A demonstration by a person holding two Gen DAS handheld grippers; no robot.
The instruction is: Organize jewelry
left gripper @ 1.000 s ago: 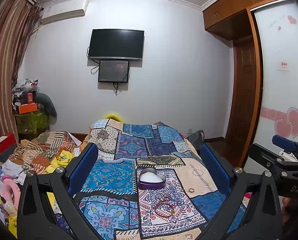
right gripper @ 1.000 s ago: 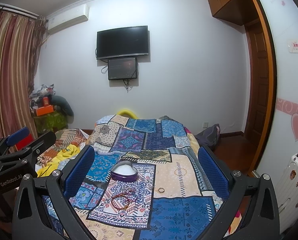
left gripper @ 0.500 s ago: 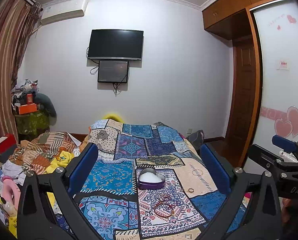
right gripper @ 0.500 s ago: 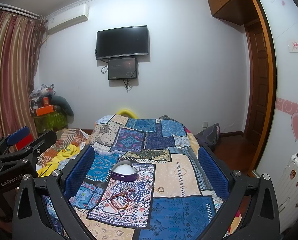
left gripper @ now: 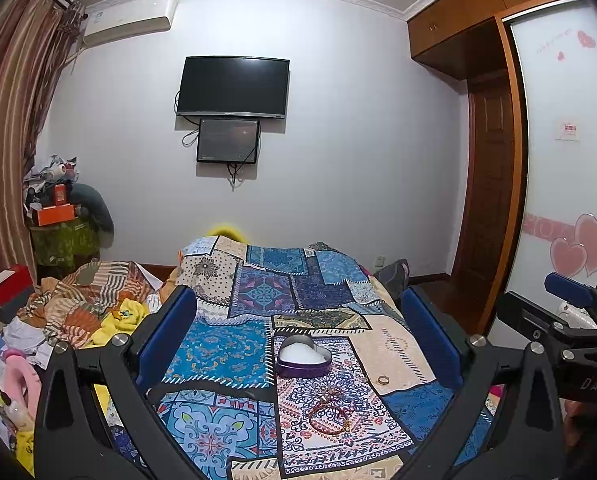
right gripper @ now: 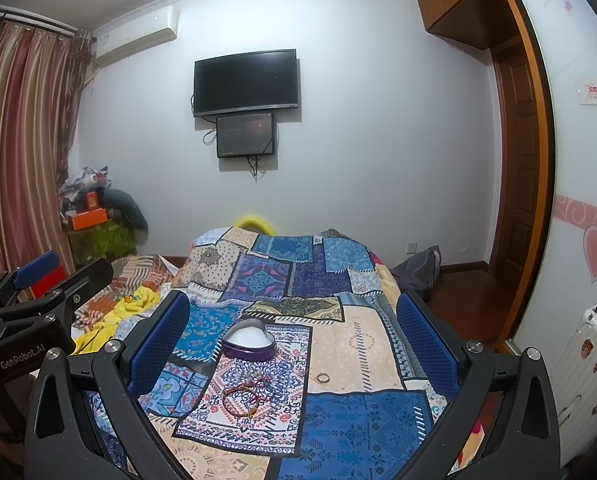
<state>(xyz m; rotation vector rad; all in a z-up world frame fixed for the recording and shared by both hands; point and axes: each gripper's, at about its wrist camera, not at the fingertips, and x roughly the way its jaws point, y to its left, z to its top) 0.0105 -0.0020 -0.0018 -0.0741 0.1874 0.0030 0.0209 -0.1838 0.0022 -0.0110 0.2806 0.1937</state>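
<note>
Nothing has moved: both grippers (left gripper: 298,344) (right gripper: 294,340) stay spread above the bracelets (left gripper: 330,414).

Bare quilt (left gripper: 218,352) surrounds box (left gripper: 303,357), bracelets (left gripper: 330,412).

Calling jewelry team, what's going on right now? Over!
Left gripper and right gripper open, empty, above the bed. Bracelets and ring loose on quilt, beside heart box. Nothing in the way.

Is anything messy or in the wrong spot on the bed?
Yes. The bracelets lie in a tangled heap on the quilt and a ring sits loose, all outside the open heart box.
</note>
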